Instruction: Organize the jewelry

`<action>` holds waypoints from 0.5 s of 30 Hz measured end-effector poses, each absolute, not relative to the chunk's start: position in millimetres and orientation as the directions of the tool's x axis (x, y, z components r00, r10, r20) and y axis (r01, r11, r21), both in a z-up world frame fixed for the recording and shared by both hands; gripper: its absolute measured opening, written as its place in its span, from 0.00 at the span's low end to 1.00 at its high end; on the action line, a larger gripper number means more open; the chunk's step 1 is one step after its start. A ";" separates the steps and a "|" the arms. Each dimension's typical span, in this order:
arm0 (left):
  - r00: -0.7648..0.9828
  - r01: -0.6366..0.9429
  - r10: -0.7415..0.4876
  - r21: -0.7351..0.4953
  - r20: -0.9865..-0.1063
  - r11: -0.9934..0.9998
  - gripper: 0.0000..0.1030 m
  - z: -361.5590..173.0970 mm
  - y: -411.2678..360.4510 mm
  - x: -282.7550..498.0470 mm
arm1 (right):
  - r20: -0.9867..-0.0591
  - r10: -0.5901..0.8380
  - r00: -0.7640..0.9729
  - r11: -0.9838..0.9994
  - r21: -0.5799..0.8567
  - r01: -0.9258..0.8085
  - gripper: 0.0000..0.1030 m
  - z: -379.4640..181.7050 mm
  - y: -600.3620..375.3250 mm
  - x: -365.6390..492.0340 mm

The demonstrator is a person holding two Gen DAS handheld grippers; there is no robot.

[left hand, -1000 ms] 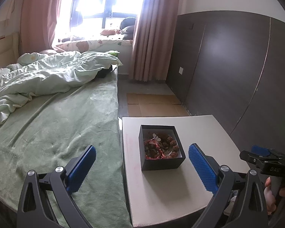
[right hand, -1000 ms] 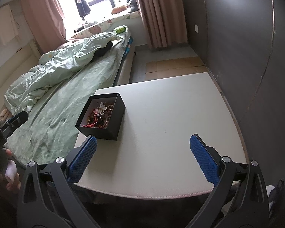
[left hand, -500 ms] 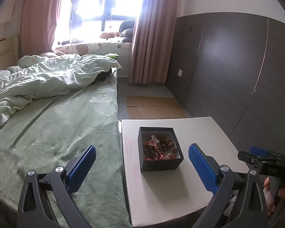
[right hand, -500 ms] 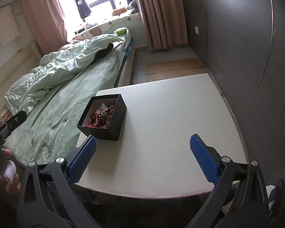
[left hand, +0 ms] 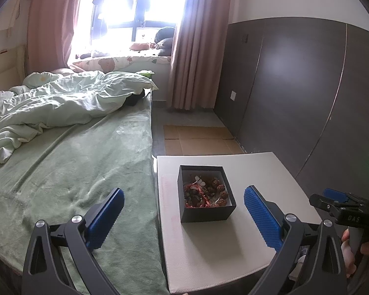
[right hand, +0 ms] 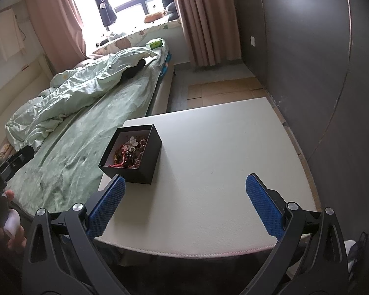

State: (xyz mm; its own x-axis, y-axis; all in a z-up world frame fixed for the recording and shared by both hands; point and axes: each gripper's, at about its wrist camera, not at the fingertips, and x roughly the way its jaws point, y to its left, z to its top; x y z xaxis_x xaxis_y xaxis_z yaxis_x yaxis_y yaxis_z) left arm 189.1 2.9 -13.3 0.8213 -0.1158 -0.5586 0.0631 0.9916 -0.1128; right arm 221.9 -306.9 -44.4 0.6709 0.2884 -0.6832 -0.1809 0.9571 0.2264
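Indoors, a black box (left hand: 206,202) of jewelry (left hand: 205,193) sits open-topped on a white table (left hand: 233,245) pushed against the edge of a bed (left hand: 73,172) — beads, red cord and a small white flower-shaped piece lie tangled inside. Both handheld tools are spread wide with nothing between their blue pads. The left gripper (left hand: 183,218) hovers short of the box, which appears between its fingers without touching either one. The right gripper (right hand: 185,204) hangs over the table's near edge, its left pad (right hand: 107,207) just in front of the box's near corner (right hand: 135,180) — whether they touch cannot be told. A rumpled pale-green duvet (left hand: 56,108) lies farther up the bed, and pink curtains (left hand: 196,44) frame a bright window (left hand: 137,7).
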 end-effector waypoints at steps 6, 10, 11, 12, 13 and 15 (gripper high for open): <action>0.828 0.079 -0.123 -0.104 -0.547 0.991 0.92 -11.1 -2.0 182.7 | -0.675 0.282 0.681 0.959 0.216 -0.184 0.95 -43.2 -306.5 218.4; 0.831 0.083 -0.124 -0.101 -0.543 0.991 0.92 -11.6 -6.9 178.9 | -0.673 0.279 0.685 0.960 0.212 -0.183 0.95 -43.3 -305.7 217.5; 0.831 0.082 -0.118 -0.089 -0.544 0.993 0.92 -12.6 -9.7 177.8 | -0.672 0.279 0.686 0.960 0.212 -0.183 0.95 -43.4 -305.8 217.5; 0.830 0.085 -0.115 -0.081 -0.546 0.993 0.92 -13.4 -12.0 177.5 | -0.671 0.277 0.688 0.960 0.211 -0.182 0.95 -43.8 -305.9 217.4; 0.829 0.089 -0.116 -0.076 -0.547 0.993 0.92 -14.5 -14.5 176.2 | -0.671 0.275 0.688 0.961 0.209 -0.180 0.95 -44.4 -305.9 217.0; 0.827 0.096 -0.123 -0.078 -0.549 0.992 0.92 -15.6 -16.3 175.3 | -0.673 0.271 0.688 0.962 0.208 -0.175 0.95 -45.5 -306.7 216.6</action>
State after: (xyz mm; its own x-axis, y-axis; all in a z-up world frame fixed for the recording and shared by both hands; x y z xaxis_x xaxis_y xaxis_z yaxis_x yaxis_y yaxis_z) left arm 175.3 -16.3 -15.6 0.8267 -0.1230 -0.5491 0.0960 0.9923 -0.0778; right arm 216.6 -306.7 -45.5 0.6881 0.2709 -0.6732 -0.1751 0.9623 0.2082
